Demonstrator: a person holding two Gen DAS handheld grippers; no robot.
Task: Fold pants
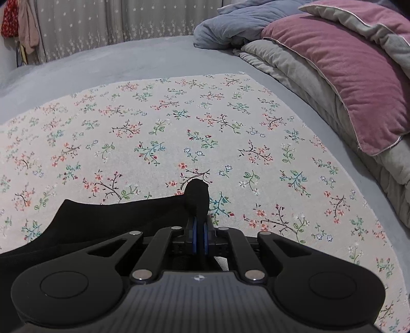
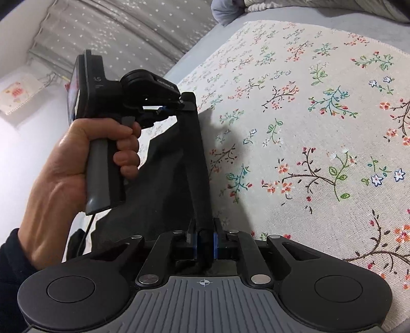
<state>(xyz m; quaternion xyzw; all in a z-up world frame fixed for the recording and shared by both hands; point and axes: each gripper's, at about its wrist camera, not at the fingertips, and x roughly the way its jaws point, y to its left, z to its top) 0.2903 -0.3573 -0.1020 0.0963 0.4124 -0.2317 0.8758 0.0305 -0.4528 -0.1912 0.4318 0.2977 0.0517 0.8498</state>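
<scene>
The black pants (image 1: pixel 107 220) are held up between both grippers above a floral cloth (image 1: pixel 179 123). My left gripper (image 1: pixel 200 225) is shut on a bunched corner of the pants, which sticks out past the blue pads. In the right wrist view my right gripper (image 2: pixel 205 238) is shut on the other end of the same edge. The pants (image 2: pixel 176 174) stretch taut from it up to the left gripper (image 2: pixel 164 111), held by a hand. The rest of the fabric hangs below to the left.
The floral cloth (image 2: pixel 307 115) lies on a grey bed (image 1: pixel 128 59). A pink pillow (image 1: pixel 340 74) and folded grey and blue blankets (image 1: pixel 230 25) are piled at the right and back. A starred grey curtain (image 1: pixel 102 23) hangs behind.
</scene>
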